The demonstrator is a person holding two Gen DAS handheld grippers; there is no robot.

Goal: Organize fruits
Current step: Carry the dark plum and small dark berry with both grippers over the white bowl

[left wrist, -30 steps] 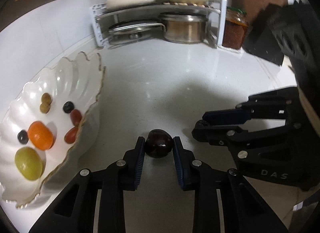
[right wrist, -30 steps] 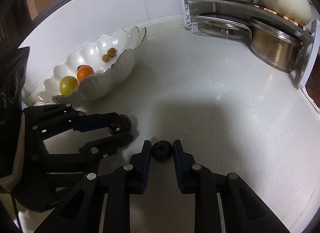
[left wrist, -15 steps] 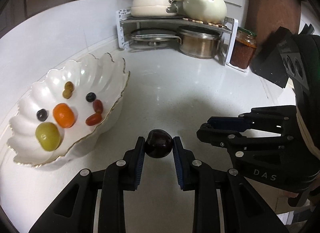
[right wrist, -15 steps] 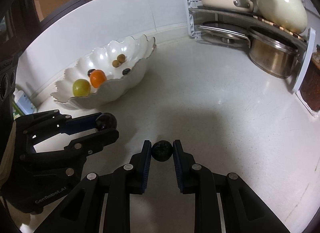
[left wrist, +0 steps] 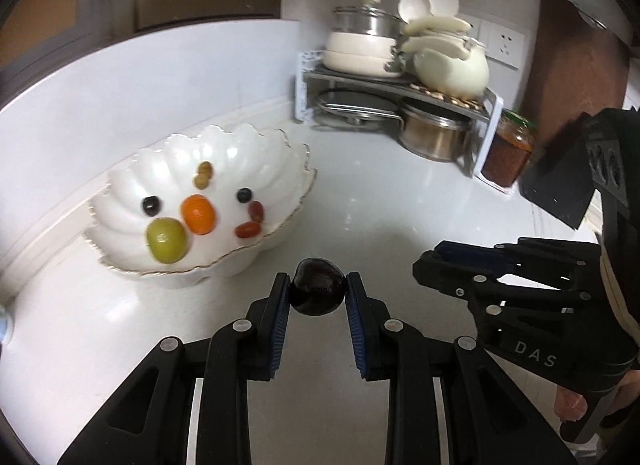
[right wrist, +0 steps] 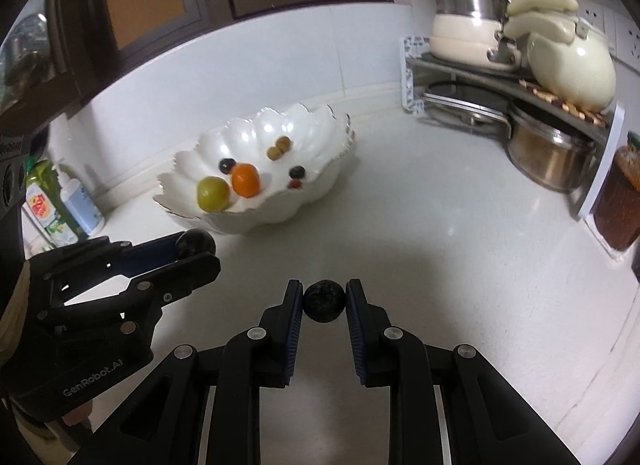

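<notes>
My left gripper (left wrist: 318, 294) is shut on a dark plum (left wrist: 318, 292) and holds it above the white counter, in front of a white scalloped bowl (left wrist: 256, 149). The bowl holds a green fruit (left wrist: 166, 240), an orange (left wrist: 198, 214), small tomatoes, dark berries and small brown fruits. My right gripper (right wrist: 324, 300) is shut on a small dark berry (right wrist: 324, 301), also lifted above the counter. In the right wrist view the bowl (right wrist: 304, 125) stands ahead to the left, and the left gripper (right wrist: 196, 251) with its plum (right wrist: 196, 243) shows at the left.
A metal rack (left wrist: 400, 83) with pots, a kettle and lids stands in the back corner. A jar of red sauce (left wrist: 508, 151) is beside it. Bottles (right wrist: 60, 205) stand against the wall left of the bowl. The right gripper (left wrist: 436, 261) shows at the right of the left wrist view.
Both grippers have risen from the counter with their fruits held. The bowl now sits farther ahead and lower in both views.
</notes>
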